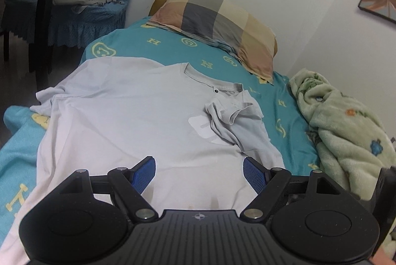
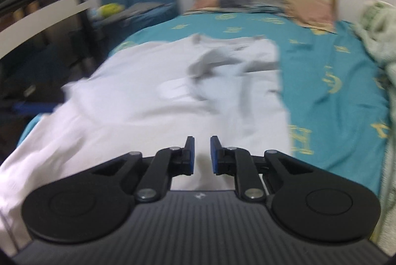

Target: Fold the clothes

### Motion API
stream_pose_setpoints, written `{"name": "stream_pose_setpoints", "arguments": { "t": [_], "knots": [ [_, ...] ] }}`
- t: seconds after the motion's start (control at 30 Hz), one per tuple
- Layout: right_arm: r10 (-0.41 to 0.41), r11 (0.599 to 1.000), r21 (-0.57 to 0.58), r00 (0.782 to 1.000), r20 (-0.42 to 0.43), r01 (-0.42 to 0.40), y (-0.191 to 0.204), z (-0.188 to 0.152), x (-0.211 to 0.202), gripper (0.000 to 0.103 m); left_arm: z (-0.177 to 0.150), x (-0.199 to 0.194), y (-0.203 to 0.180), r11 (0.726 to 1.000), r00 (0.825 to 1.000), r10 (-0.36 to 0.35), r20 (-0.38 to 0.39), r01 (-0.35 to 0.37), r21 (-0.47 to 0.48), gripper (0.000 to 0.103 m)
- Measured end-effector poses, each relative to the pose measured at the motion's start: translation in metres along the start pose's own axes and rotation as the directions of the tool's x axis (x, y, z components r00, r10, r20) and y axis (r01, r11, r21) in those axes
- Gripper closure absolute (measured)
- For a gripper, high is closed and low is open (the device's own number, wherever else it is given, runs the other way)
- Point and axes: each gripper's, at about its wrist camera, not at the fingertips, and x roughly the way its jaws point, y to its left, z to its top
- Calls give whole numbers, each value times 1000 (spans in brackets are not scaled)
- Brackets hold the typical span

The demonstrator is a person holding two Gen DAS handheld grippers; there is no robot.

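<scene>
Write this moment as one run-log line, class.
step: folding shirt | shirt: flat on bed, one sleeve folded in | left claw: open, empty | right claw: slightly open, empty

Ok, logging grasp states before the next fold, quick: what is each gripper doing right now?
Left gripper: open wide, holding nothing, above the T-shirt.
Right gripper: open with a narrow gap, nothing between the fingers.
</scene>
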Motion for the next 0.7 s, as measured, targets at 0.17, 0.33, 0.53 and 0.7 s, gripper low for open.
{"name": "stream_pose_setpoints", "arguments": {
  "t": [0.17, 0.33, 0.53, 0.7],
  "knots": [
    [6, 1000, 14, 996, -90, -5, 8, -7, 7, 89, 8, 7, 3, 999, 999, -28, -26, 27, -47, 23],
    [-44, 976, 214, 999, -5, 44, -25, 13, -15, 88, 41, 54, -22, 998, 997, -64, -49, 64, -10, 23],
    [-182, 927, 348, 980, 87, 141, -66, 17, -39, 87, 66, 149, -86, 978, 996, -60, -72, 73, 196, 21],
    [-175, 921, 369, 978, 113, 122, -84, 15, -25, 87, 64, 218, -115, 939, 994, 24, -103, 13, 344, 31]
  ]
}}
